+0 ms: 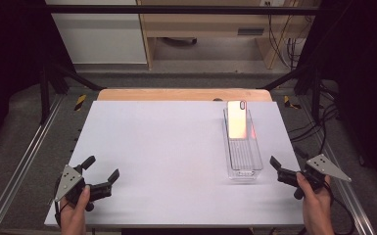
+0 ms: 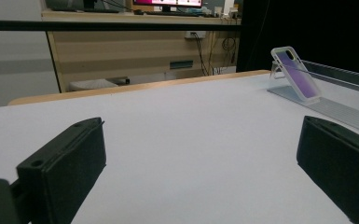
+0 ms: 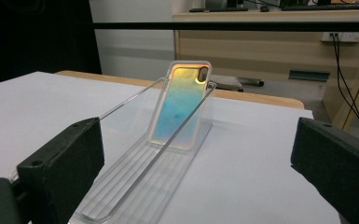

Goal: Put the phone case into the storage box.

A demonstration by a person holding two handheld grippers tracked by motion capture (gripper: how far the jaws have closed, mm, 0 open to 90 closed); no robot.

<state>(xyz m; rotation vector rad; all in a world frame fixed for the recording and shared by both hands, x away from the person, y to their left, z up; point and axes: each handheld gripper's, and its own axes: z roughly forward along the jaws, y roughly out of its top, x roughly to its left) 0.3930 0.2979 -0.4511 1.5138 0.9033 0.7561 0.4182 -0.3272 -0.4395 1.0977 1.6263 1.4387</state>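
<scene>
The iridescent phone case (image 1: 238, 119) is leaning in a clear tray (image 1: 243, 161) at eleven o'clock from the wide-open, empty right gripper (image 1: 287, 166), while the left gripper (image 1: 101, 166) is gaping empty too.

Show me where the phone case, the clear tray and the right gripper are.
phone case (image 3: 179, 109), right gripper view, middle of its iridescent back
clear tray (image 1: 244, 172), high view, ribbed floor near its front end
right gripper (image 1: 285, 163), high view, midway between its fingertips

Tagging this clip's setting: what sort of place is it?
Likely a lab data-collection rig: white table inside a black metal frame, loose cables by a wooden bench, a monitor on it.
</scene>
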